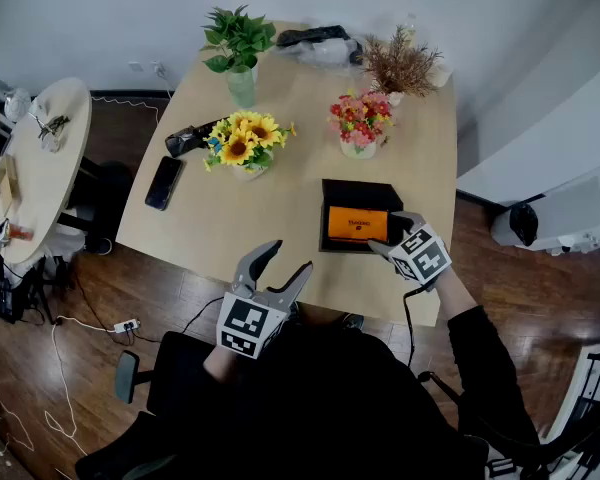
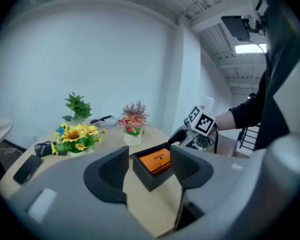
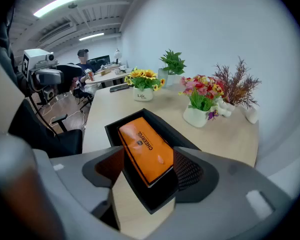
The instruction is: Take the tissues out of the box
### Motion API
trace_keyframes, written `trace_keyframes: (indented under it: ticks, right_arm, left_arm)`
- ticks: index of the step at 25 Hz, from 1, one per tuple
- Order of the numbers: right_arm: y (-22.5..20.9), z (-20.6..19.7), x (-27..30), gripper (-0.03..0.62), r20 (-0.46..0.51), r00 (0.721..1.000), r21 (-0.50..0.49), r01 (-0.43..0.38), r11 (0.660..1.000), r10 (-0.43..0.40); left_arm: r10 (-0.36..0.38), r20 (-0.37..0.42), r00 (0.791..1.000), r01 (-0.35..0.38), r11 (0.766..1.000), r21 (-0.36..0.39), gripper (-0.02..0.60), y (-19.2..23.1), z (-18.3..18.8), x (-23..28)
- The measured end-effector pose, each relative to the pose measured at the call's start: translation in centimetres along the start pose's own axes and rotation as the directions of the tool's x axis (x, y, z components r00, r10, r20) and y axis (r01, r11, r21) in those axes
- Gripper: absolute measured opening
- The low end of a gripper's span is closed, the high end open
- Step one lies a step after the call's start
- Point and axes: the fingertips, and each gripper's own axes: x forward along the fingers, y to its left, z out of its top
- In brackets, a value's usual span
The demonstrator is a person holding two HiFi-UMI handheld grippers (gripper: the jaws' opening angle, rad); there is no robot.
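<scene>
A black open box (image 1: 330, 200) lies on the beige table (image 1: 280, 218) near its front right edge, with an orange tissue pack (image 1: 358, 224) inside. My right gripper (image 1: 392, 234) is at the box's right end. In the right gripper view its jaws stand wide on either side of the box's near corner (image 3: 152, 199), and the orange pack (image 3: 145, 144) lies between them without being pressed. My left gripper (image 1: 287, 260) hovers open over the table's front edge, left of the box. Nothing is between its jaws (image 2: 149, 166), and the box (image 2: 147, 176) shows beyond them.
Sunflowers (image 1: 242, 143), pink flowers in a white pot (image 1: 360, 120), a green plant (image 1: 238, 48) and a dried plant (image 1: 400, 63) stand further back on the table. A phone (image 1: 164, 182) lies at the left edge. A round side table (image 1: 40, 168) stands at the left.
</scene>
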Motion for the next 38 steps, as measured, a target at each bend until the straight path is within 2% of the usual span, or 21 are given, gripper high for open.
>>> trace_keyframes:
  ticks: [3,6,8,10,14,17,21,25,28,31,33,38]
  right_arm:
    - [-0.1,-0.8,0.7,0.377,-0.036,0.999,0.010,-0.002,1.000,0.002]
    - [-0.5,-1.0,1.7,0.394,-0.059,0.998,0.068,-0.013,0.998,0.017]
    - [-0.9,-0.9,2.2,0.394,-0.069,0.997,0.114,-0.015,0.993,0.024]
    - [-1.0,-1.0,2.7,0.394,-0.092,0.995,0.144,-0.017,0.989,0.031]
    - [-1.1,-2.1,3.6,0.394,-0.166,0.985,0.172,-0.014,0.985,0.043]
    - [-1.2,-2.5,4.4,0.394,-0.217,0.975,0.154,-0.009,0.988,0.043]
    - [-1.2,-2.6,5.0,0.396,-0.281,0.958,0.130,-0.013,0.991,0.049]
    - [-1.9,-3.2,4.8,0.350,-0.364,0.931,0.100,0.021,0.995,0.017]
    - [-1.4,-2.4,4.8,0.286,-0.324,0.946,0.040,0.000,0.999,0.013]
    - [-0.6,-1.8,4.3,0.248,-0.279,0.960,-0.011,0.001,1.000,-0.004]
    - [-0.6,-1.4,3.9,0.234,-0.240,0.971,-0.019,0.013,1.000,-0.018]
    - [-1.1,-0.5,2.3,0.218,-0.150,0.988,-0.010,0.031,0.999,-0.032]
  left_arm:
    - [-0.077,-0.073,0.994,0.081,0.995,0.053,0.309,-0.5,-0.1,4.0]
    - [-0.123,-0.191,0.974,0.158,0.971,0.179,0.351,-1.5,-1.2,8.1]
    - [-0.145,-0.287,0.947,0.227,0.934,0.276,0.356,-2.4,-2.5,10.9]
    - [-0.150,-0.376,0.914,0.285,0.898,0.335,0.356,-3.0,-3.9,13.3]
    - [-0.104,-0.489,0.866,0.326,0.858,0.396,0.356,-2.8,-6.5,16.7]
    - [-0.090,-0.541,0.836,0.348,0.849,0.397,0.353,-2.8,-8.3,18.1]
    - [-0.075,-0.567,0.820,0.334,0.868,0.367,0.350,-2.4,-9.3,19.1]
    - [-0.083,-0.550,0.831,0.302,0.898,0.320,0.341,-2.4,-9.3,19.4]
    - [-0.086,-0.492,0.866,0.255,0.924,0.286,0.341,-2.4,-8.3,18.1]
    - [-0.088,-0.423,0.902,0.187,0.962,0.198,0.338,-2.1,-7.3,15.8]
    - [-0.080,-0.402,0.912,0.152,0.977,0.150,0.331,-1.7,-7.3,14.4]
    - [-0.053,-0.363,0.930,0.076,0.996,0.050,0.318,-1.4,-7.4,11.9]
